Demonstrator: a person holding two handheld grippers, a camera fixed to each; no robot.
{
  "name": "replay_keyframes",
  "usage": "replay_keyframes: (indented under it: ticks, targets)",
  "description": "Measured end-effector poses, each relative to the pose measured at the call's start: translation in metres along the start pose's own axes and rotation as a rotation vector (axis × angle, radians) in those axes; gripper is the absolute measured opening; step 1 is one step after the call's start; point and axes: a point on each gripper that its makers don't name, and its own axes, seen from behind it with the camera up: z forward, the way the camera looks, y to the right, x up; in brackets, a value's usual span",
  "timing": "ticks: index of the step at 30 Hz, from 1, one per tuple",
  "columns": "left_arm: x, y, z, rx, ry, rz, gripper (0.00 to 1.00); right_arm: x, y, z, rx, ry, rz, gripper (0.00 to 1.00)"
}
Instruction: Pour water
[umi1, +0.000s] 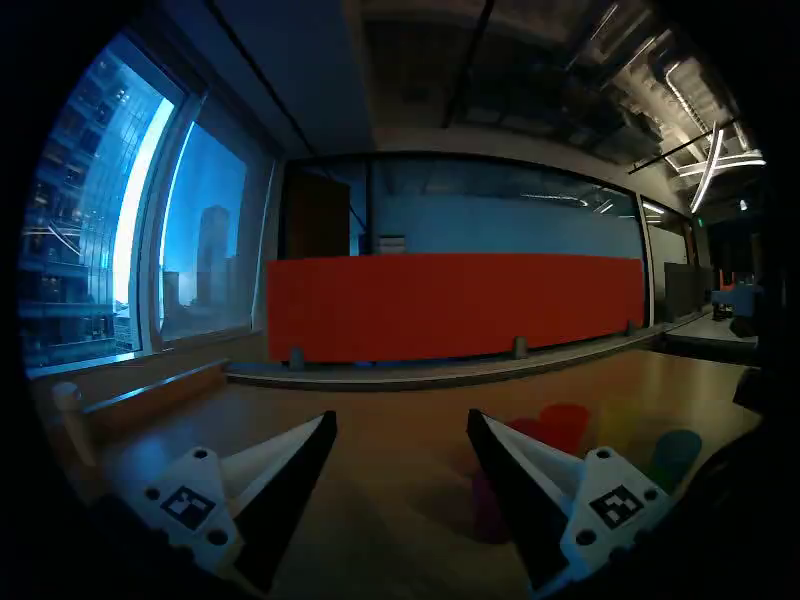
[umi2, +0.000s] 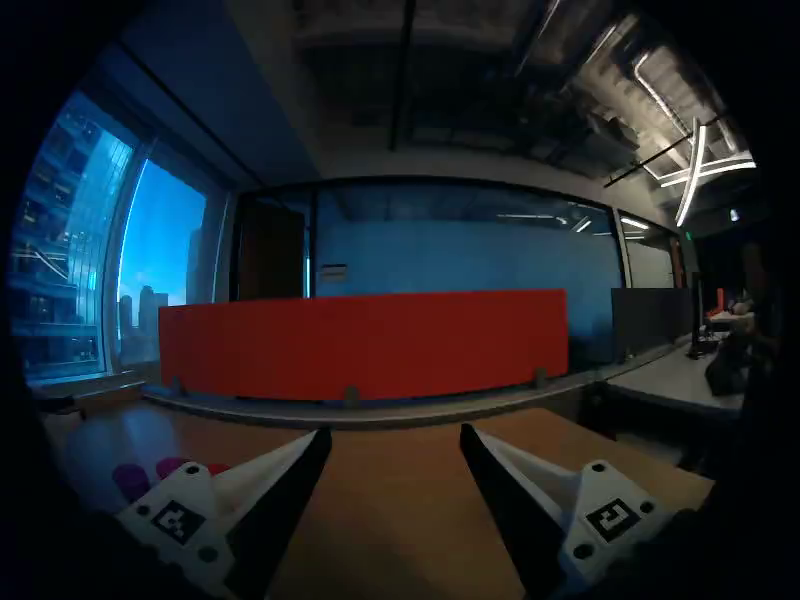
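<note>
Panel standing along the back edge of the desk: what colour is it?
The panel is plain orange-red; it shows best in the left gripper view.

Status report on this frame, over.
Left gripper open, empty. Right gripper open, empty. Cups on table, untouched. No obstruction seen.

Cluster of cups (umi1: 565, 425) on the table (umi1: 400, 470), right of centre in the left gripper view; partition panel (umi1: 455, 305) upright along the table's far edge; windows (umi1: 150, 230) off to the left
</note>
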Motion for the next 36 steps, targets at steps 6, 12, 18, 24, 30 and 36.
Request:
replay_keyframes:
  ticks: [6,12,18,24,30,36]
  targets:
    - [-0.009,-0.010,-0.004,-0.003,-0.001,-0.024,0.97,-0.004,-0.005,-0.002,0.002,-0.009,-0.011,0.99]
    - [-0.017,-0.021,-0.008,0.004,-0.003,-0.033,0.97,0.001,-0.009,-0.002,0.004,-0.005,-0.010,1.00]
    - [-0.024,-0.028,-0.009,0.012,-0.005,-0.035,0.97,0.004,-0.015,-0.001,0.010,-0.001,-0.023,0.99]
    - [-0.029,-0.034,-0.010,0.021,-0.007,-0.048,0.97,0.005,-0.024,0.001,0.020,-0.001,-0.033,1.00]
    - [-0.032,-0.037,-0.010,0.023,-0.014,-0.045,0.97,0.008,-0.031,0.003,0.031,0.002,-0.037,0.99]
    - [-0.038,-0.035,-0.007,0.022,-0.030,-0.029,0.97,0.009,-0.035,0.005,0.038,0.004,-0.040,1.00]
